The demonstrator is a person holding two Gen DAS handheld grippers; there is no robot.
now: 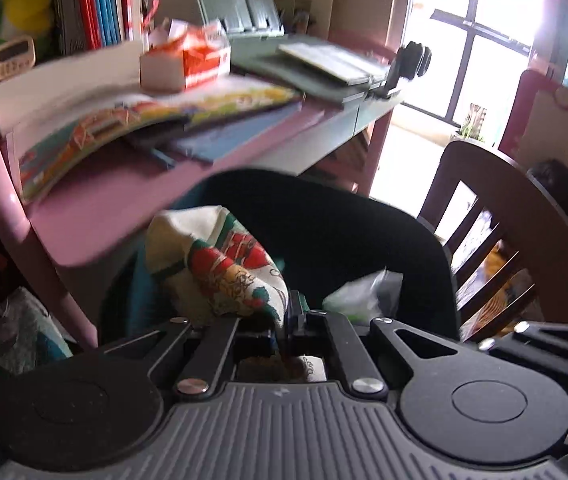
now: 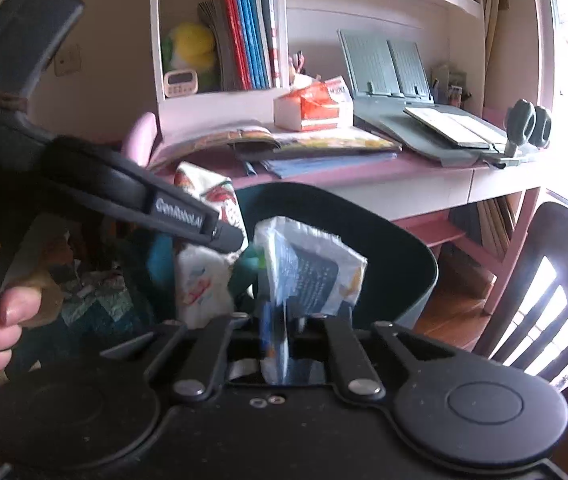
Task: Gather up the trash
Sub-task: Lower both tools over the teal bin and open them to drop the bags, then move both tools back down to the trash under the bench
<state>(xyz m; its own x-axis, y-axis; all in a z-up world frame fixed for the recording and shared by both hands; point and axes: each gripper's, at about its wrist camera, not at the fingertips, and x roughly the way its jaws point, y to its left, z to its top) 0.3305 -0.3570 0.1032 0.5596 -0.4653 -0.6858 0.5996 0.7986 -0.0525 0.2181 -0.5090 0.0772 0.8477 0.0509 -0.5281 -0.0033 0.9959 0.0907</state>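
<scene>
Two crumpled wrappers over the dark bin [image 2: 423,276]: a red-and-green printed wrapper [image 1: 224,264] (pretty scrunched) and a white-and-blue packet [image 2: 311,268], tilted upright.

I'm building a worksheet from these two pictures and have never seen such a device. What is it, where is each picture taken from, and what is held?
No robot here: a person holds a hand-operated gripper in each hand, with a camera looking along its fingers. One picture is from the left gripper, which is shut on a printed wrapper. The other is from the right gripper, with a white and blue packet between its fingers. Both are over a dark bin. Behind is a pink desk with books and an orange box.
</scene>
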